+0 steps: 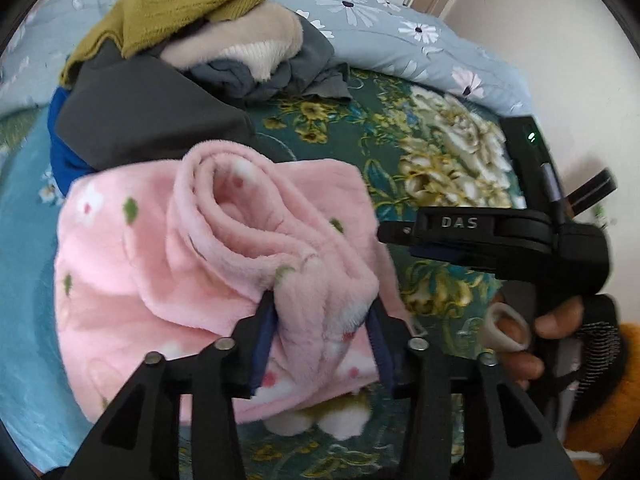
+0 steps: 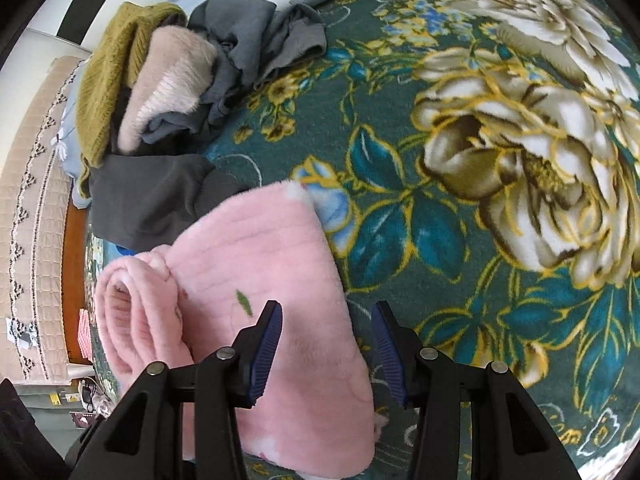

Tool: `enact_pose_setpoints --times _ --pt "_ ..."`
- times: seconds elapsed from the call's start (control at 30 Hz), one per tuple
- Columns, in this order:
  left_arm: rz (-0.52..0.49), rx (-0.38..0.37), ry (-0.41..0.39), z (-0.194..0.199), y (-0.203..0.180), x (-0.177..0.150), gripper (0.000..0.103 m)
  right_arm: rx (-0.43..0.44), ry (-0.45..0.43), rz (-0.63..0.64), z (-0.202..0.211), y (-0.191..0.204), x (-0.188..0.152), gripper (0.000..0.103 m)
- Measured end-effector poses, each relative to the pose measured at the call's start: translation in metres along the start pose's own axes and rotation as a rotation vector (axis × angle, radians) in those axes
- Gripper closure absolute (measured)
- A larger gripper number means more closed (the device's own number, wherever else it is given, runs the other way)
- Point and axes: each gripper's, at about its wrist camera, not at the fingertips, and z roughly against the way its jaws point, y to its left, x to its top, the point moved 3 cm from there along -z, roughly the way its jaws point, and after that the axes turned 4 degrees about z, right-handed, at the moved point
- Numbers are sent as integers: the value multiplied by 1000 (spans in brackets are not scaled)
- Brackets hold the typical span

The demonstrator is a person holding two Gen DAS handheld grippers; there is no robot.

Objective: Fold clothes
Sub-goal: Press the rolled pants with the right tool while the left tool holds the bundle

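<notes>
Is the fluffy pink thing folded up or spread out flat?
Folded up. The pink fleece garment lies in a thick bundle of layers, with a rolled loop on top, on the green flowered blanket.

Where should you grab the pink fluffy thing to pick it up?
Probably at the thick fold of the pink garment nearest the left gripper, coming down from above. That bunched ridge stands up off the bed, so the fingers can straddle it.
</notes>
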Motion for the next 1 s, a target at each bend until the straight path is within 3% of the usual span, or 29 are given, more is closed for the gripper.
enact_pose_setpoints --times 0.1,0.2,0.33,0.43,0.6,0.7,0.8,0.93,1.0 --pt "50 -91 -26 12 3 3 51 19 -13 -3 6 0 6 53" --pt "124 -131 -74 29 22 5 51 51 -37 17 16 7 15 53" --pt "287 -60 -165 54 76 11 51 132 -41 91 27 32 20 53" --pt "462 43 -215 64 131 4 51 221 5 195 23 65 11 53" --pt "650 141 -194 52 187 -32 51 294 66 318 5 109 -8 53" --pt "806 49 -195 47 209 -54 51 299 95 349 -7 121 -15 53" --pt "853 19 -269 57 217 -59 51 263 116 368 -21 123 -16 53" --pt "870 13 -248 51 216 -62 51 237 181 357 -42 124 -16 53" --pt "863 13 -246 52 216 -59 51 227 205 373 -46 127 -16 63"
